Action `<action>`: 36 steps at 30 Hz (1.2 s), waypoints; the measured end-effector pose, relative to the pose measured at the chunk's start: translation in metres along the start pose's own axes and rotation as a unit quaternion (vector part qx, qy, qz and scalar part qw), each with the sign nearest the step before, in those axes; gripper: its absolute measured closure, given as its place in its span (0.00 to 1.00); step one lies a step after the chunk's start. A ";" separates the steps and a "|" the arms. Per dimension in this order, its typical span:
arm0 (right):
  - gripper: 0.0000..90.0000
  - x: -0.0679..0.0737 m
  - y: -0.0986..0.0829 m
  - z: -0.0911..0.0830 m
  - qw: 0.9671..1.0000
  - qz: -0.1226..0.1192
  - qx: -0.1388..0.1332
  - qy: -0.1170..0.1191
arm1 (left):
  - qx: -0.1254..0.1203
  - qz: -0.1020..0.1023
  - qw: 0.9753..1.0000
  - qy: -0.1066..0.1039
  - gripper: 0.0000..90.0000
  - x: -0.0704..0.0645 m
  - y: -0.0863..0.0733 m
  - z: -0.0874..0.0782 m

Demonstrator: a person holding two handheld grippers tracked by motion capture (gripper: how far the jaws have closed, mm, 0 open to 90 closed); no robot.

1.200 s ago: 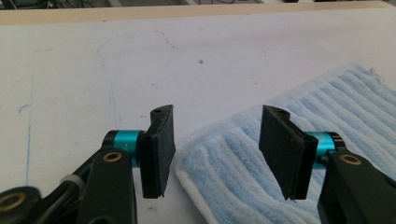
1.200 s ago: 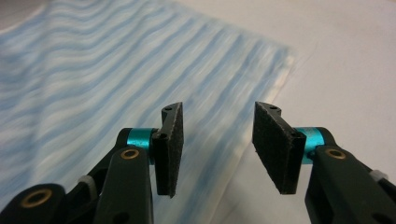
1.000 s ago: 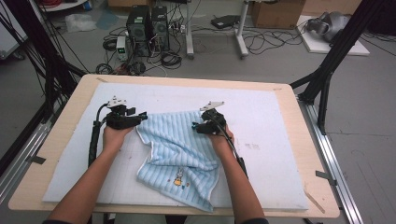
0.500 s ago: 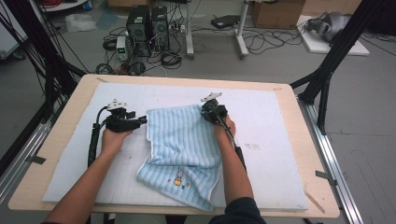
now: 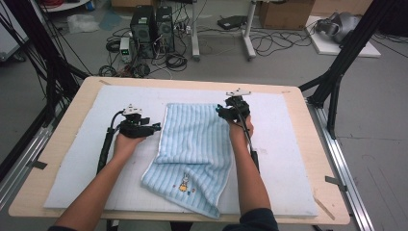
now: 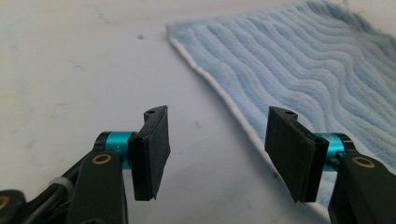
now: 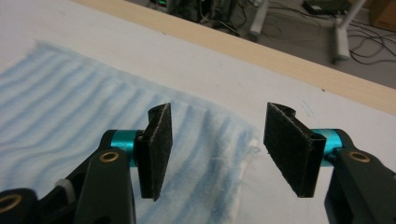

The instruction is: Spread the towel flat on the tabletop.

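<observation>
White mat [image 5: 298, 159] on a wooden table: blue towel [image 5: 195, 144] lies folded at its middle.
Both the left gripper [image 5: 155, 128] and right gripper [image 5: 221, 111] gape wide, empty, at the towel's edges; next likely regrip for another fold.

A wooden table [image 5: 57, 192] carries a white mat [image 5: 288, 159] over most of its top, and a folded blue striped towel [image 5: 195, 144] lies on that mat.

Towel [image 5: 197, 144] mid-mat; bare mat [image 5: 288, 159] free either side.
</observation>
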State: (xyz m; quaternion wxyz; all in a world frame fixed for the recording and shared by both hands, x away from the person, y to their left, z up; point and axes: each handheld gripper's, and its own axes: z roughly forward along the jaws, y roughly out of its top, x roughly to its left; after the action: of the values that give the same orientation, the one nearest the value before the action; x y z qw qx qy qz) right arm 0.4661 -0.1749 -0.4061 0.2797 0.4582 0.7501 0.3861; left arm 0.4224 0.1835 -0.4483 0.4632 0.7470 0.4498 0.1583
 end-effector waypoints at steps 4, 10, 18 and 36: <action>0.43 0.002 -0.005 -0.018 1.000 -0.013 0.001 0.023 | 0.032 0.015 0.999 -0.017 0.45 -0.009 0.003 0.014; 0.40 0.000 -0.022 -0.041 0.998 -0.028 0.017 0.045 | 0.051 0.061 0.997 0.005 0.61 -0.023 0.008 0.027; 0.41 -0.006 -0.040 -0.050 0.998 -0.020 0.022 0.053 | 0.042 0.054 0.996 0.053 0.97 -0.010 0.014 0.029; 0.95 0.046 -0.043 0.000 0.986 -0.082 0.067 0.125 | 0.005 -0.010 0.995 0.097 0.97 0.027 0.019 0.017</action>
State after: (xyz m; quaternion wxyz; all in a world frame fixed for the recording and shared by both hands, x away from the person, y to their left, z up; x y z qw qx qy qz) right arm 0.4257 -0.1452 -0.4452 0.1829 0.3614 0.8384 0.3646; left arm 0.4582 0.1933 -0.4466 0.4156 0.7257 0.5008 0.2233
